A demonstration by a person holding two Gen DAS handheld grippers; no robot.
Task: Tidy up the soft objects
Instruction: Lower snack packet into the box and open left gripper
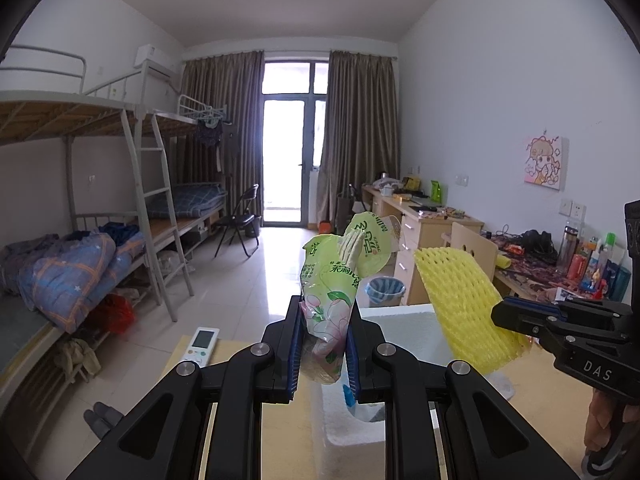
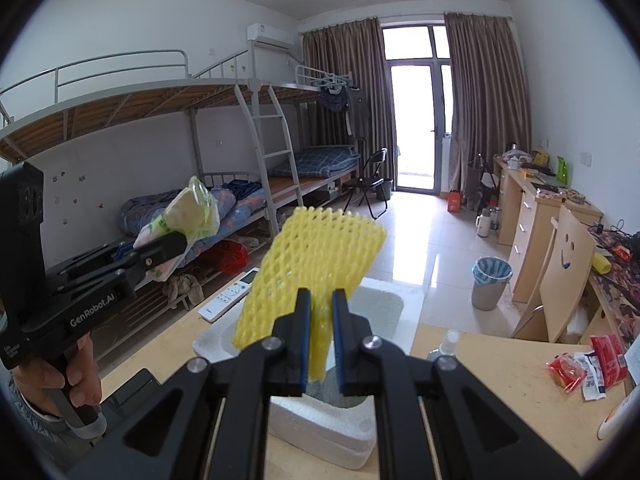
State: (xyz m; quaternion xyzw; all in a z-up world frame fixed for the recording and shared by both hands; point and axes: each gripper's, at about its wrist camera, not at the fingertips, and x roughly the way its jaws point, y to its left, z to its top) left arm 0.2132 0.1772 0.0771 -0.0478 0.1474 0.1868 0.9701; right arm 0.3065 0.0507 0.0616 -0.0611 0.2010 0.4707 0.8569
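My left gripper (image 1: 323, 350) has its jaws clamped on the green tissue pack (image 1: 340, 280), gripped low on the wrapper w/ most of the pack standing up above the pads, so it's top-heavy. My right gripper (image 2: 321, 342) has jaws squeezed onto the yellow foam net (image 2: 316, 264), pinched at its bottom edge only, the rest fanning up and tilting left. Both held in the air, just above the white foam box (image 2: 320, 428), which sits open-topped on the surface (image 2: 500, 392) right under the two of them. Beside the box on my left: white remote (image 2: 234, 294); to the right: small spray bottle (image 2: 446, 346) & red snack wrappers (image 2: 588, 364). Further out: bin w/ blue liner (image 2: 490, 280) on the floor, wooden chair w/ a smiley (image 2: 564, 276), bunk beds (image 2: 200, 140), curtains & balcony door at the back. Risks, as I judge: the pack's film is slick & crinkly, so if I tip or swing it, it could slide out btwn the pads and land off the box, maybe on the remote. The net is so light & springy that on release it may cling to a pad or bounce out instead of settling inside. Both tools are near each other over one opening, so lowering together could knock them or shove the light box along the surface. Probably one at a time is safer.
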